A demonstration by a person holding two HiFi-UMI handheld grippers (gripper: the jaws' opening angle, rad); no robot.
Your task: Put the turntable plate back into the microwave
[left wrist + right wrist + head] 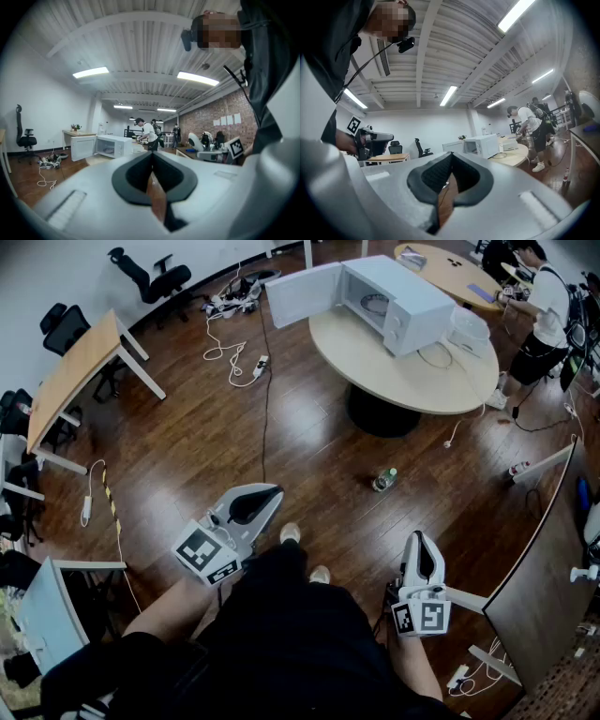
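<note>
The floor (309,465) is dark wood planking, polished enough to throw back the ceiling lights. The round tabletop (375,367) is pale wood-look board, smooth and matt. The microwave (417,306) has a white, smooth, faintly glossy casing. The left gripper (272,495) and right gripper (420,542) have pale grey plastic shells, smooth and matt. Their fingers (433,176) are lined with black rubbery pads, which look finely ribbed in the right gripper view. A bottle (384,480) on the floor is clear plastic. The side wall (201,117) is rough brick. The person's clothing (291,643) is dark matt cloth.
</note>
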